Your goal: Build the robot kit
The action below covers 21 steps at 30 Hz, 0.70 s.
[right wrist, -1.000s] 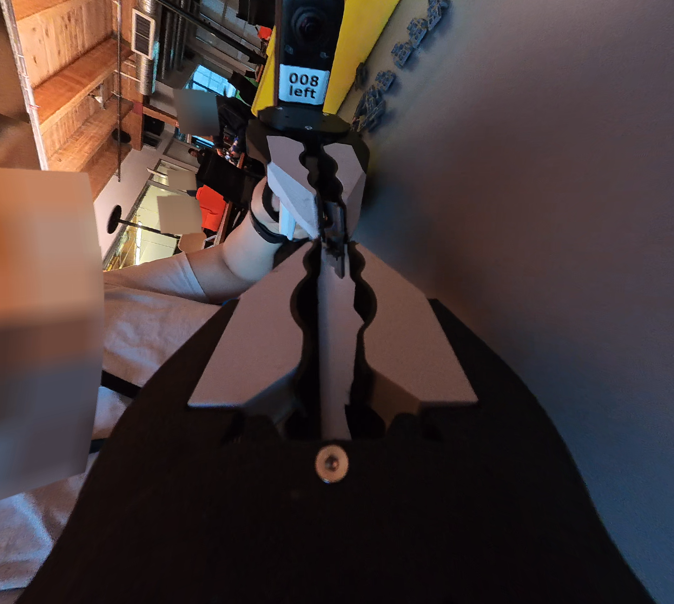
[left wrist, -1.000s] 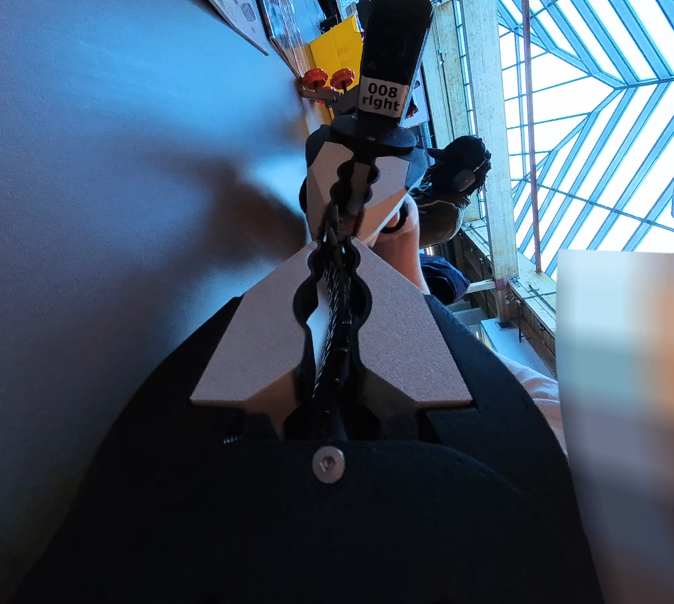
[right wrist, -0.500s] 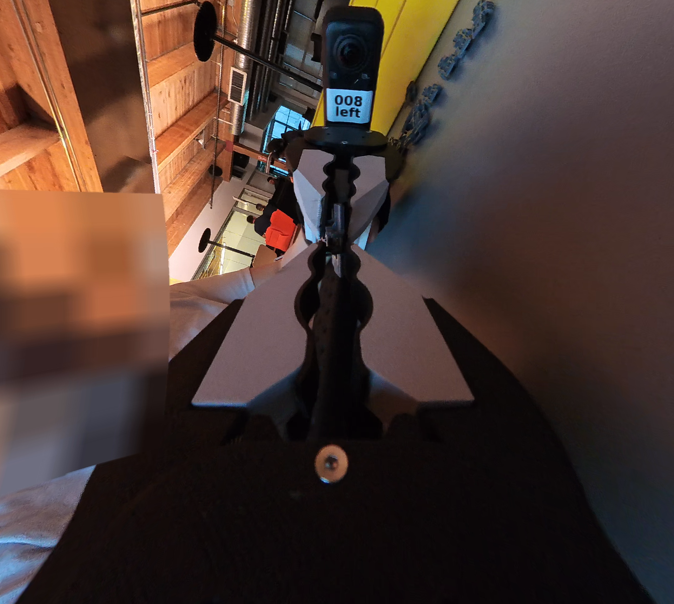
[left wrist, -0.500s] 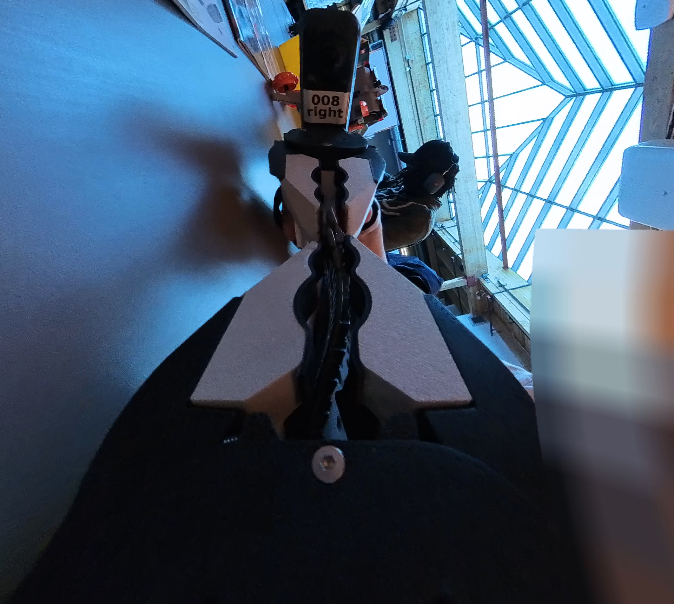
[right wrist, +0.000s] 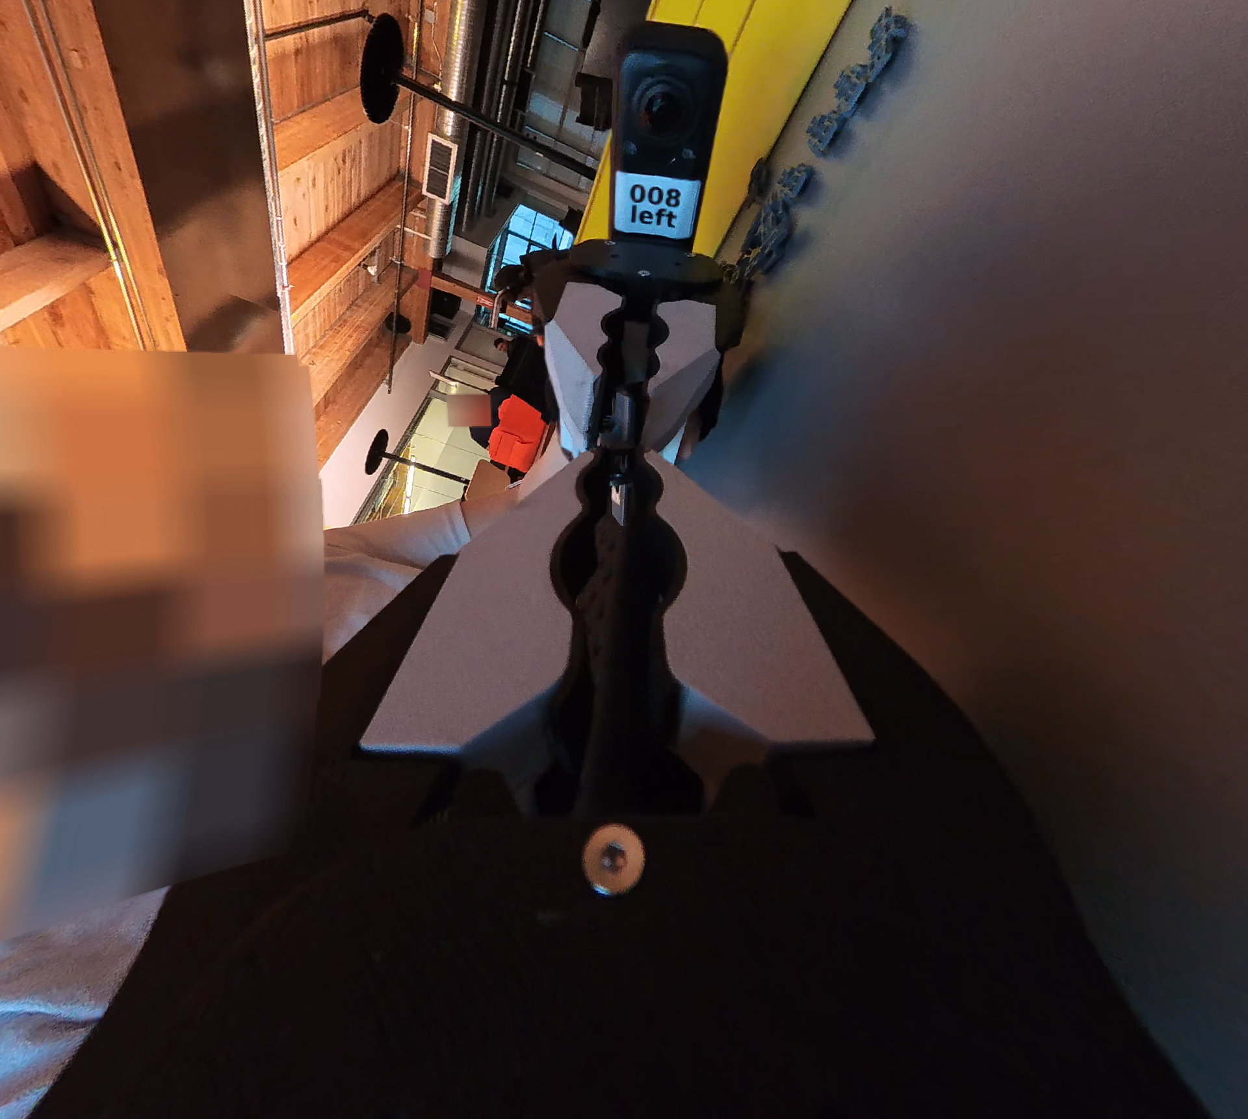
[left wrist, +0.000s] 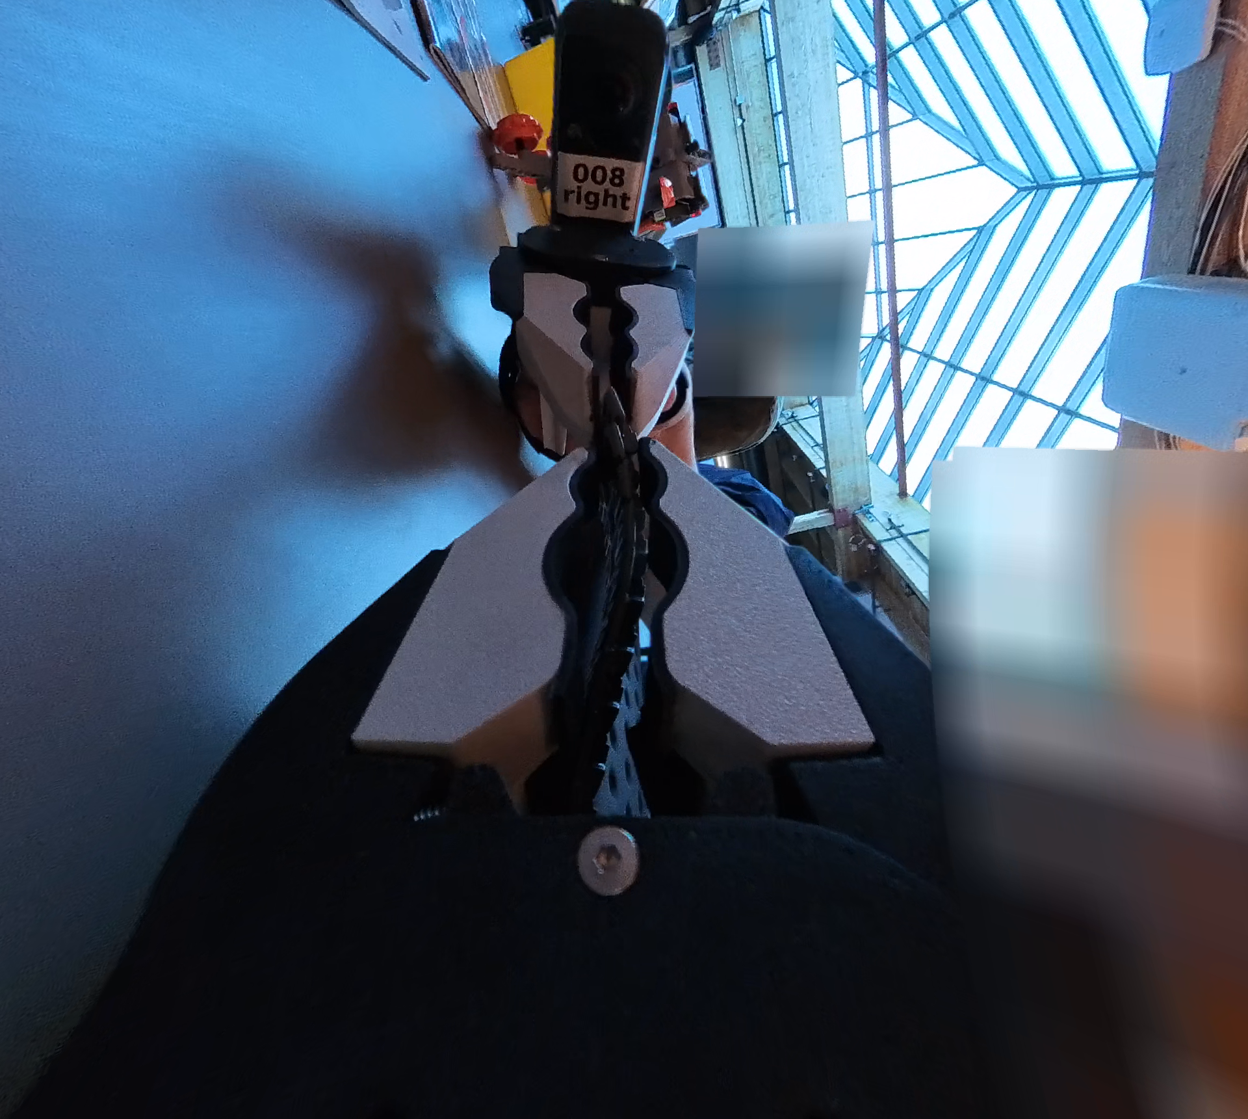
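**Item:** black toothed piece (left wrist: 611,614), a thin dark strip seen edge-on, with a row of small teeth down one side and a dotted grey face beside it. Its exact kind cannot be told.

**Location:** it sits in the narrow slot of the left gripper (left wrist: 618,451) and runs forward past the tips toward the right gripper (right wrist: 618,465), which meets it nose to nose.

**Hold:** both pairs of fingers are drawn in to a slit and each is clamped on the strip. A small grey metal bit shows just where the tips meet.

**Change:** a second ago the right gripper's slot showed pale and mostly unfilled, and now the dark strip fills it. The two grippers have stayed tip to tip, and the opposite one has swung to stand square ahead, so the piece is now shared between them and held off the table.

**Surroundings:**
- The grey table (left wrist: 169,343) lies along the outer side of each gripper.
- Grey brick pieces (right wrist: 776,228) lie beyond the left gripper.
- Red knobs (left wrist: 516,131) sit beyond the right gripper.
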Tool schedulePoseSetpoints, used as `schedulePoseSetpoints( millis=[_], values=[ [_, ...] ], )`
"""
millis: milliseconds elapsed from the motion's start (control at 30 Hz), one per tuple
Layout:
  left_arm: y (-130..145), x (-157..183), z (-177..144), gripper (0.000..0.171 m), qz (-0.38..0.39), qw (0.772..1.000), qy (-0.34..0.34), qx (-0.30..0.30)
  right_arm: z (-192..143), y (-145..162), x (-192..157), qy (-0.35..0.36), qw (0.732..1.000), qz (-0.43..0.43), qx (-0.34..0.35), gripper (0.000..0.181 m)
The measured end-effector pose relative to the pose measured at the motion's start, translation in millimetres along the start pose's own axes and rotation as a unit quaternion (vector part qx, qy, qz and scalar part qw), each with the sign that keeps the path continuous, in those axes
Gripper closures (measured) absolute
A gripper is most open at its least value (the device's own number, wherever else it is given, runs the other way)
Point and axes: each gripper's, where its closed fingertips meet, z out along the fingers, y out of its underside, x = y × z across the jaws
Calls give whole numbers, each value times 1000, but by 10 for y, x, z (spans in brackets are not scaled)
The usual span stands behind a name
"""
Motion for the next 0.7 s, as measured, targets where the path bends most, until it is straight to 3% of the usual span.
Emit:
schedulePoseSetpoints(
  millis=[100, 333, 700],
  values=[
    [-25, 42, -6, 149, -17, 1000, 23, 6, -6, -20, 25, 11, 1000, -2, 8, 179],
    [-18, -46, -2, 146, -41, 999, 12, 3, -12, 15, 117, 48, 999, -14, -4, 178],
    [14, -162, 4, 144, -47, 999, -24, -7, -21, 62, 253, 195, 973, -113, -53, 179]
  ],
)
